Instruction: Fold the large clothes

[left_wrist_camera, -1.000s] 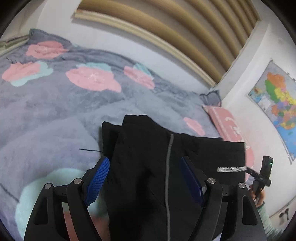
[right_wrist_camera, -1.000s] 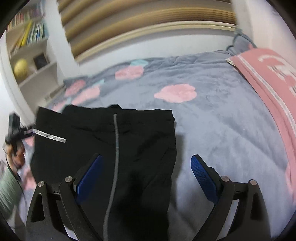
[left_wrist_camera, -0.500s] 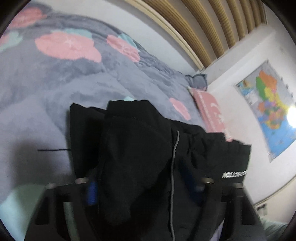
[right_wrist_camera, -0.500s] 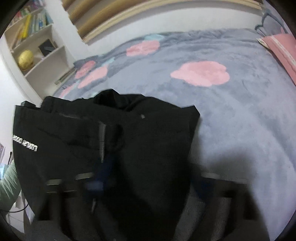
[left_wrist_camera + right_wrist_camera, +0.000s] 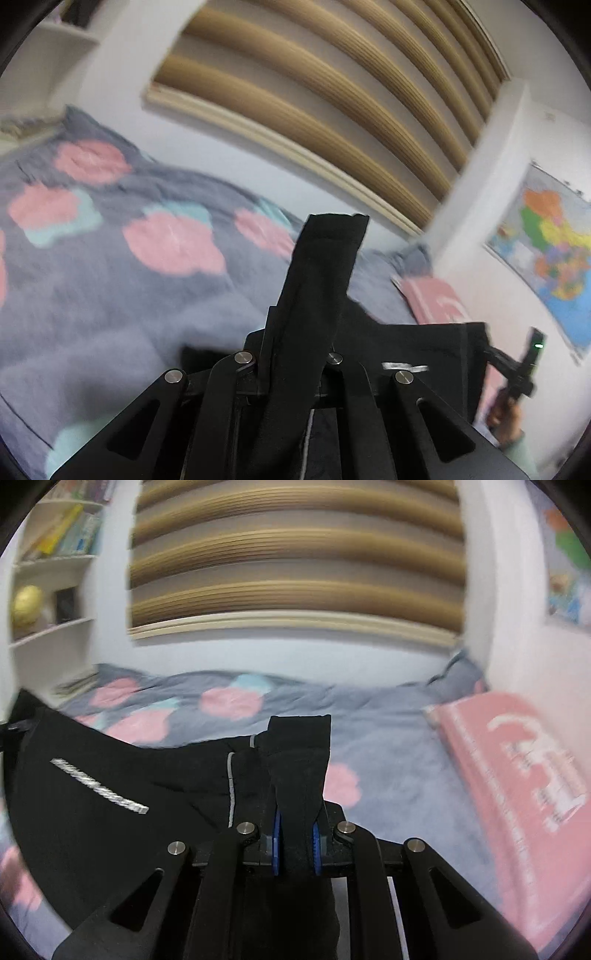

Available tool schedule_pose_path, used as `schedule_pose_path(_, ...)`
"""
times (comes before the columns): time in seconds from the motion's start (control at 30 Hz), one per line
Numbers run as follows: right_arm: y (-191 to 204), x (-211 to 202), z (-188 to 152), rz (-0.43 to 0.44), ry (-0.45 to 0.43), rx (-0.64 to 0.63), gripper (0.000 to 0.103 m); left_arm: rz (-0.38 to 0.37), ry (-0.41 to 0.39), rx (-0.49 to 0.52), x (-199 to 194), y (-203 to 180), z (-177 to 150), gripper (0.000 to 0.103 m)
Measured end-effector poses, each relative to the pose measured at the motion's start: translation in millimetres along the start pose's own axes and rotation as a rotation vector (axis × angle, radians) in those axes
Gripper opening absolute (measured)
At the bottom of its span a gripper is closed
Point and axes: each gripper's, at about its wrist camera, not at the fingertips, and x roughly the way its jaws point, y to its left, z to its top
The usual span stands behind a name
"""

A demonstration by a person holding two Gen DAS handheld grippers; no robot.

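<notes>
A black garment (image 5: 325, 258) with a grey stripe and white lettering hangs stretched between both grippers above the bed. My left gripper (image 5: 291, 354) has its jaws closing tight on one bunched edge, and a flap of the cloth stands up past the fingers. In the right wrist view the right gripper (image 5: 295, 834) is also closing, its blue pads (image 5: 275, 834) pressing on another fold of the garment (image 5: 110, 812). The rest of the cloth sags away to the left, lettering showing.
A grey blanket (image 5: 110, 314) with pink and teal flowers covers the bed below. A pink pillow (image 5: 517, 775) lies at its right end. A bookshelf (image 5: 51, 602) stands left, slatted blinds (image 5: 295, 572) behind, a map (image 5: 554, 251) on the right wall. A hand (image 5: 506, 417) shows at lower right.
Both grippers went from wide open over the flat garment to shut on its edges. Both then rose, lifting the cloth off the blanket; the views now tilt up toward the blinds.
</notes>
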Motion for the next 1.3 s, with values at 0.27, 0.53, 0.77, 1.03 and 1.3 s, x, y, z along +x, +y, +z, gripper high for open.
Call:
schedule_pose_path(0.27, 7.6, 170.8, -33.5, -0.173, 0.352, 0.078, 0.015, 0.29, 0.216, -0.152, 119.3, 68.7, -27.1, 0.009)
schedule_pose_path(0.53, -14.1, 234.4, -105.8, -0.057, 0.514, 0.184, 0.027, 0.216, 0.401, -0.371, 174.5, 135.9, -80.7, 0.015)
schedule_pose_path(0.77, -28.3, 194.3, -94.9, 0.042, 0.425, 0.282, 0.053, 0.166, 0.341, -0.261, 142.4, 112.8, -61.2, 0.02)
schedule_pose_path(1.03, 6.8, 49.4, -33.3, 0.245, 0.119, 0.239, 0.077, 0.127, 0.098, -0.085, 30.3, 37.7, -13.7, 0.063)
schedule_pose_path(1.3, 118.9, 21.4, -37.0, 0.253, 0.311, 0.082, 0.077, -0.031, 0.206, 0.117, 29.8, -79.7, -68.0, 0.07)
